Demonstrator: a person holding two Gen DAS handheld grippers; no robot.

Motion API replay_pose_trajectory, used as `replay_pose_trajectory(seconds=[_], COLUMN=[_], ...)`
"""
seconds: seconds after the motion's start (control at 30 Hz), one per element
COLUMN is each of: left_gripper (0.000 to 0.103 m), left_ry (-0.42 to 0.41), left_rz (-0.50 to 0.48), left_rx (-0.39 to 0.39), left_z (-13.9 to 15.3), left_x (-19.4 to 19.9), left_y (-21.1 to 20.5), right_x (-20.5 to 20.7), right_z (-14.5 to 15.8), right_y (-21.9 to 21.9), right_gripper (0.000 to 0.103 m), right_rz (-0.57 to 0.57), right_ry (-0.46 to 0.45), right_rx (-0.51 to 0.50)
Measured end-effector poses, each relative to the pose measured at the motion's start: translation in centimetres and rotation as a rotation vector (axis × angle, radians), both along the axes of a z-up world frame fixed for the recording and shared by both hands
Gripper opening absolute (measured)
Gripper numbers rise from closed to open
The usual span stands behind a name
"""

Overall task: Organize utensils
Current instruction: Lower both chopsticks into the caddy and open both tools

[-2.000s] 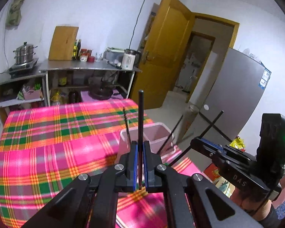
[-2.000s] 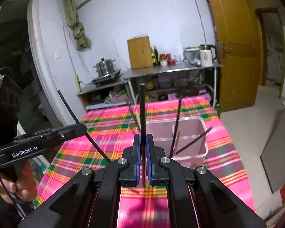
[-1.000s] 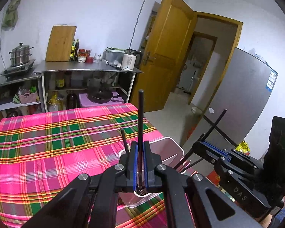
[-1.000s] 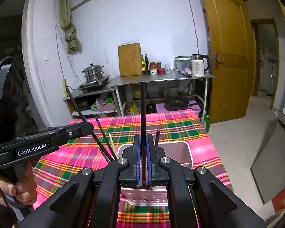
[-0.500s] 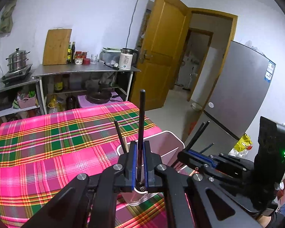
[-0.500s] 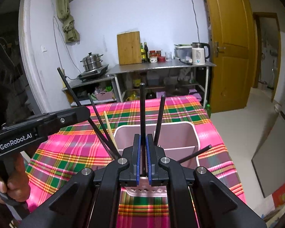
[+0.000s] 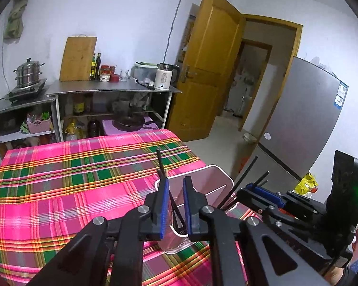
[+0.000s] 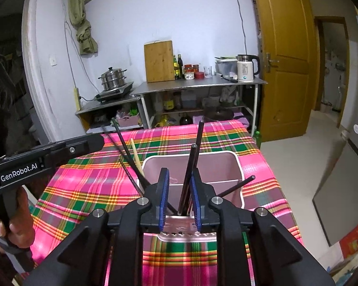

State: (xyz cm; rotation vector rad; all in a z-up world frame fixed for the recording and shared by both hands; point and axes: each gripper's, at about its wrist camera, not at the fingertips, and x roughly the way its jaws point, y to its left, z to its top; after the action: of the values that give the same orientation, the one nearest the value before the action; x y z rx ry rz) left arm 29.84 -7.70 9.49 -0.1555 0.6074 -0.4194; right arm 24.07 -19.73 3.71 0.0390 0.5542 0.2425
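White kitchen walls, a steel counter [image 8: 198, 84] with a wooden cutting board [image 8: 159, 61] and a white kettle [image 8: 245, 71], and a yellow wooden door [image 8: 286, 54] fill the background at twelve o'clock. Nearer, a table covered in a pink, green and orange plaid cloth [image 7: 59, 190] carries a pale pink rectangular plastic utensil bin [image 8: 217, 164], divided into compartments. In the right wrist view, the right gripper [image 8: 179, 194] hovers over the bin's near edge at six o'clock; its blue-padded jaws are opening, and two black chopsticks [image 8: 191, 174] stand between them, leaning in the bin, free of the pads. Other black chopsticks and one pale wooden chopstick [image 8: 136, 155] lean out of the bin's left compartment toward ten o'clock. In the left wrist view, the left gripper [image 7: 175, 205] sits above the bin's near-left corner with its jaws opening; thin black sticks show in the gap, untouched. A hand [image 8: 9, 217] grips the left tool's handle at eight o'clock in the right view.
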Motion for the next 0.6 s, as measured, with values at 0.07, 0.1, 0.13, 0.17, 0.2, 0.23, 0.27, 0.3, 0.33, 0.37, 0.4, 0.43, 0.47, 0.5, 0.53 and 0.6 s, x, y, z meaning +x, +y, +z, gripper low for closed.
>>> replay_pose_trajectory(seconds=[0.07, 0.1, 0.13, 0.17, 0.2, 0.23, 0.27, 0.3, 0.33, 0.37, 0.4, 0.43, 0.47, 0.5, 0.53, 0.6], left_gripper=[0.011, 0.011, 0.011, 0.011, 0.011, 0.011, 0.011, 0.011, 0.011, 0.011, 0.011, 0.011, 0.011, 0.011, 0.011, 0.011], left_ry=[-0.007, -0.010, -0.012, -0.014, -0.015, -0.016, -0.018, -0.020, -0.021, -0.020, -0.019, -0.019, -0.017, -0.014, -0.012, -0.004], left_rz=[0.004, 0.006, 0.009, 0.012, 0.014, 0.017, 0.020, 0.023, 0.028, 0.031, 0.033, 0.035, 0.041, 0.045, 0.049, 0.057], left_rx=[-0.002, -0.002, -0.003, -0.005, -0.006, -0.007, -0.007, -0.005, -0.002, -0.002, -0.003, -0.004, -0.003, -0.004, -0.005, -0.003], left_z=[0.2, 0.3, 0.4, 0.4, 0.4, 0.4, 0.3, 0.2, 0.1, 0.0, -0.2, -0.3, -0.5, -0.7, -0.8, -1.4], left_x=[-0.6, -0.9, -1.2, -1.6, -1.9, -2.3, -2.8, -3.3, -3.8, -4.3, -4.7, -5.1, -5.7, -6.1, -6.5, -7.4], left_y=[0.4, 0.6, 0.9, 1.1, 1.3, 1.5, 1.8, 1.9, 2.2, 2.4, 2.6, 2.8, 3.1, 3.3, 3.5, 4.0], right_x=[-0.6, -0.9, -1.2, -1.5, -1.7, -2.0, -2.4, -2.7, -3.0, -3.5, -3.8, -4.3, -4.6, -5.0, -5.5, -6.2], right_z=[0.2, 0.3, 0.5, 0.5, 0.6, 0.7, 0.7, 0.7, 0.7, 0.6, 0.5, 0.4, 0.4, 0.3, 0.1, -0.1], right_y=[-0.1, -0.1, -0.1, -0.1, -0.1, -0.1, 0.0, 0.1, 0.2, 0.3, 0.3, 0.6, 0.7, 0.7, 1.0, 1.4], right_gripper=[0.020, 0.020, 0.020, 0.020, 0.021, 0.021, 0.021, 0.021, 0.021, 0.021, 0.021, 0.021, 0.021, 0.021, 0.021, 0.021], right_rz=[-0.003, -0.004, -0.004, -0.004, -0.004, -0.003, -0.002, -0.001, 0.001, 0.005, 0.008, 0.012, 0.016, 0.020, 0.026, 0.035], right_ry=[-0.009, -0.013, -0.016, -0.019, -0.021, -0.023, -0.025, -0.026, -0.027, -0.027, -0.028, -0.028, -0.029, -0.029, -0.027, -0.026], right_rx=[-0.001, -0.001, -0.001, -0.001, -0.001, -0.002, -0.002, -0.003, -0.004, -0.006, -0.007, -0.011, -0.012, -0.013, -0.016, -0.020])
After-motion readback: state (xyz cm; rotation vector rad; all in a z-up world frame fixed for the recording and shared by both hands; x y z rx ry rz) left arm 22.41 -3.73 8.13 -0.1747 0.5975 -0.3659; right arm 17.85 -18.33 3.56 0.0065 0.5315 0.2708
